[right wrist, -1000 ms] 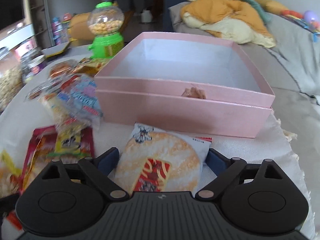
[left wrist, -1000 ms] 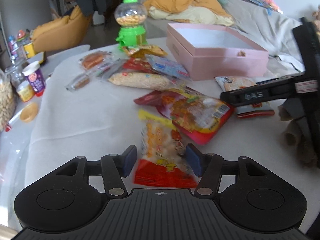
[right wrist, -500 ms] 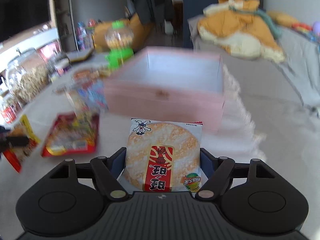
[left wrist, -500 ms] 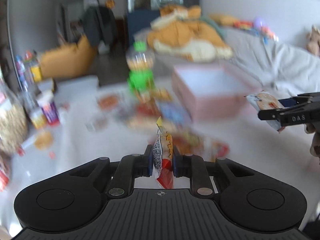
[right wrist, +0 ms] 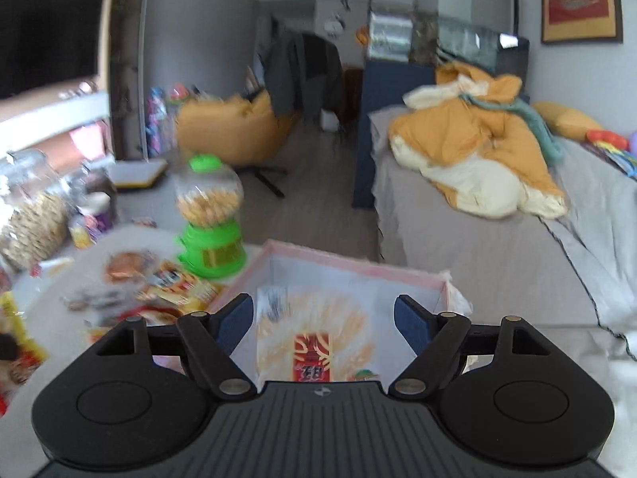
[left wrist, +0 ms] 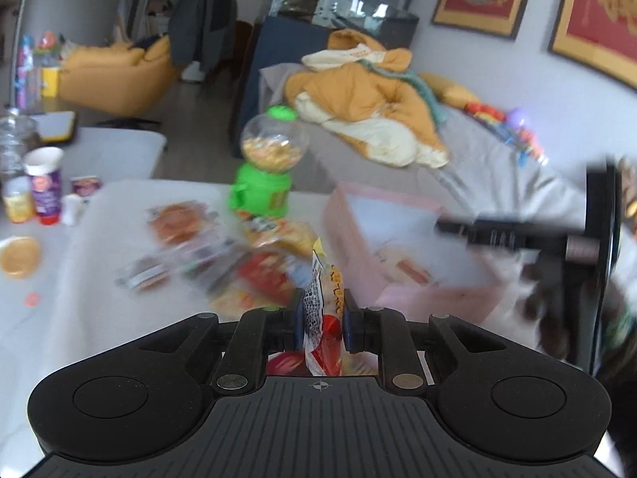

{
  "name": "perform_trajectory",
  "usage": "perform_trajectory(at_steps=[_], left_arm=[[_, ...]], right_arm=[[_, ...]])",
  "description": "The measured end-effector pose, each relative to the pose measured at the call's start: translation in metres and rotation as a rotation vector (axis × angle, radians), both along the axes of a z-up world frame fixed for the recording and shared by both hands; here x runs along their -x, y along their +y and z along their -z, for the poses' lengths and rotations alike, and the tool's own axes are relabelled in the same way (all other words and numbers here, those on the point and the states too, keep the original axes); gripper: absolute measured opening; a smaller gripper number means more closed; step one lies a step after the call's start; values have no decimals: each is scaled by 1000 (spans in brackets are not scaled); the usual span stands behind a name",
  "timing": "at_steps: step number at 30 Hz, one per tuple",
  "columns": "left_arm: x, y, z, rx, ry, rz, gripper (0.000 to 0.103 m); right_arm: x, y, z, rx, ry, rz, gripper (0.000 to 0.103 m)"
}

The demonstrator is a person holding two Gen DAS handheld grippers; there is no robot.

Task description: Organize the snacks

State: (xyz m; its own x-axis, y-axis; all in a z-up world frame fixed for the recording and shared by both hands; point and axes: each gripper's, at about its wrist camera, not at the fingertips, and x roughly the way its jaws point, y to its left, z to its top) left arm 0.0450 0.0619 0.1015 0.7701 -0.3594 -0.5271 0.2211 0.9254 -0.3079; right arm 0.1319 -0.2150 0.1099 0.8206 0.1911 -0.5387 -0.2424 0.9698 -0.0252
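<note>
Along the left edge of the surface stand cups and a jar, outside the sorting. Right of them, in the middle, a heap of loose snack packets lies unsorted in front of the green candy dispenser. The left gripper has its fingers pressed together on a yellow-and-red snack bag, held upright above the heap and not yet over the box. At the right end sits the pink box, open. The right gripper hovers over it with fingers spread, having just eased a little wider; the rice cracker packet between them looks blurred and free of the pads, apparently dropping into the box. By my judgement the job is barely begun: one packet is going in, one is in hand, and most remain.
</note>
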Motion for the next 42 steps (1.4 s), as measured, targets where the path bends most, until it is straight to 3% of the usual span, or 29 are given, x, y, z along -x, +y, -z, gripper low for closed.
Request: perform_trajectory(at_steps=[4,6,8,10,11,13,15,19,24,28,34,38,42], left_arm=[[-40,-28,-21,75,-85,64,22],[-69,-46,-28,176,-112,118,22],[-105,-64,-16,288,-57,174,31],[-138,-86,7,227,51,145,28],[-146,-94,18,181,81,122,29],[-148,-96,34,159,96,142,29],[-138,-89,39,133,73,159,29],[-110,-55,37,28,-10,99,29],[-87,17,32,-57,-54,-131,29],[-74,68,47,-2,-29,-278,29],[-68,96,68,28,-27,-334,29],[-68,105,74,68,-17,-324,29],[-68,106,79,63,-2,-313,29]], right_arm=[[22,-16,7,-55,13,-14,78],[32,-24,9,-37,8,-4,79],[33,-31,8,-25,28,11,79],[31,-36,11,-15,49,40,79],[30,-38,13,-1,58,61,79],[29,-39,16,16,74,93,79],[30,-40,17,2,84,89,79],[25,-30,21,-5,104,66,79],[22,7,14,-70,117,-51,79],[7,57,12,-88,173,-175,79],[-19,149,30,5,209,-262,78],[-29,187,49,91,231,-241,49],[-27,200,60,161,231,-215,45]])
